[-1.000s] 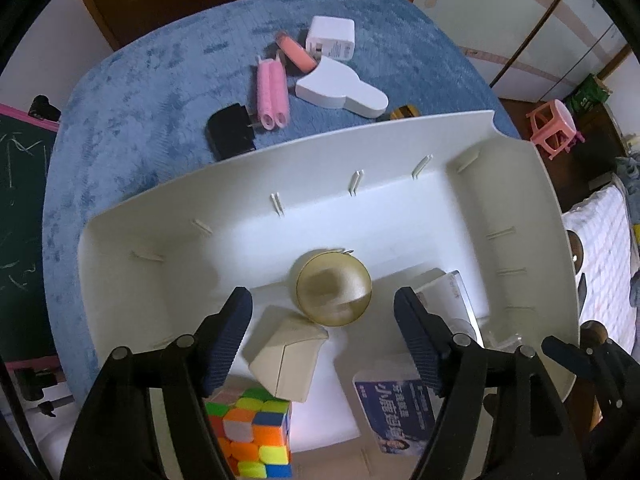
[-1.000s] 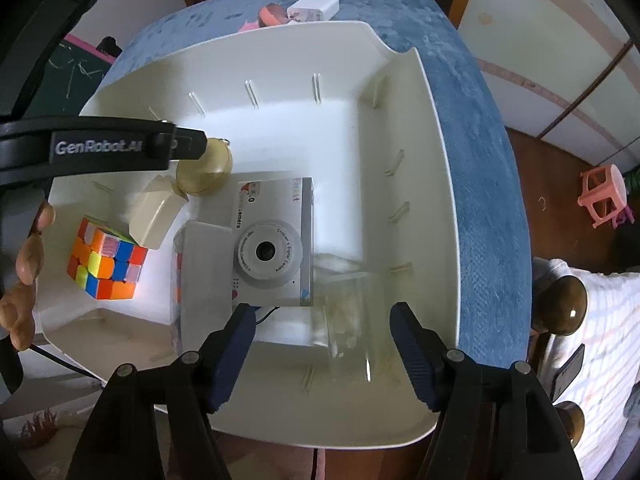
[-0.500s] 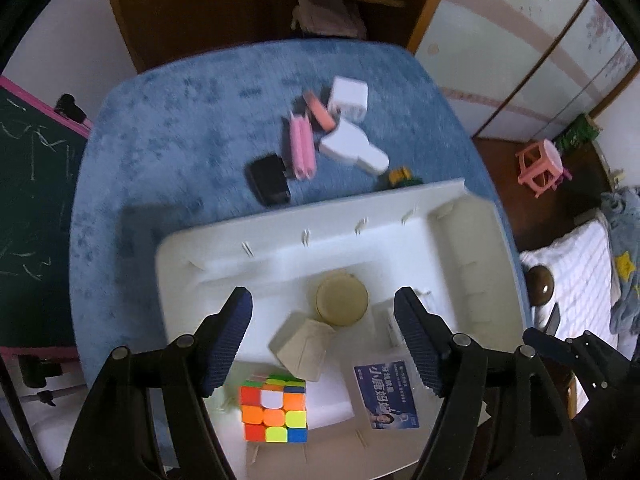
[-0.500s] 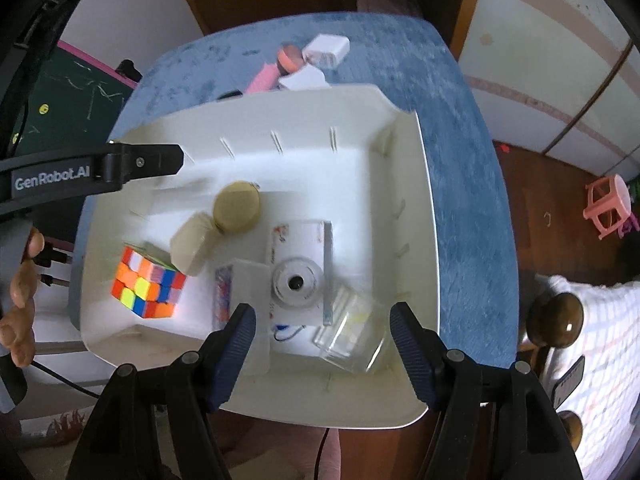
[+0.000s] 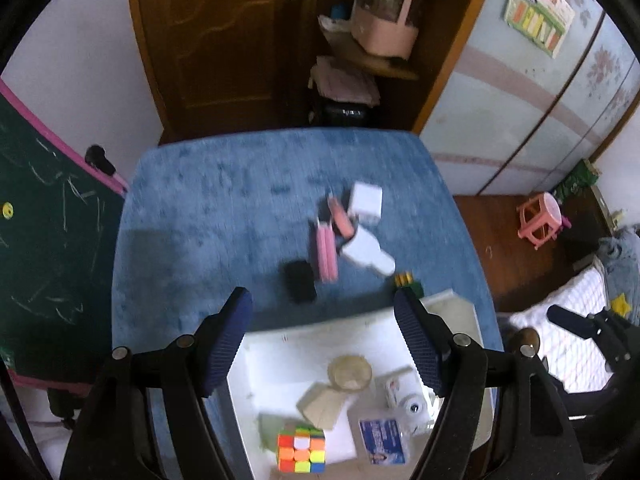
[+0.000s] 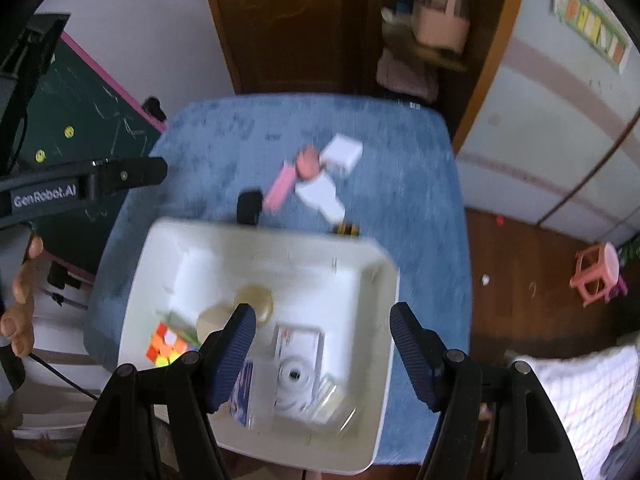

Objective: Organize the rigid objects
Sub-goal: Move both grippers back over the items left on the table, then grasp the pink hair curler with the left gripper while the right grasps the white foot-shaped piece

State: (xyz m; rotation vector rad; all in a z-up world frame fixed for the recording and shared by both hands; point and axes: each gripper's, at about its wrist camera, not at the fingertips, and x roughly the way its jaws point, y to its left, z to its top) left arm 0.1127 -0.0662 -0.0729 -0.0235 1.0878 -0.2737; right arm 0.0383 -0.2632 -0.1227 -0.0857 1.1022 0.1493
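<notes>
Bin (image 6: 384,320), white, on blue table (image 5: 200,220): holds cube (image 5: 302,452), round tin (image 5: 349,372), beige block (image 5: 322,404), camera (image 6: 298,368), card pack (image 5: 382,440), clear case (image 6: 332,400). Outstanding, loose beyond the bin's far rim: black item (image 5: 300,282), pink tubes (image 5: 326,254), white charger (image 5: 366,202), white piece (image 5: 366,254), small yellow-green item (image 5: 406,282); task judged about half done. Left gripper (image 5: 324,344) and right gripper (image 6: 322,350) both gape wide, empty, above the bin.

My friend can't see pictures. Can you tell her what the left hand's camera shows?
An open, empty left gripper hangs high over a white bin holding a colourful puzzle cube, a small camera and other bits. Beyond it, on the blue tabletop, lie a black block, a pink item and white pieces.
</notes>
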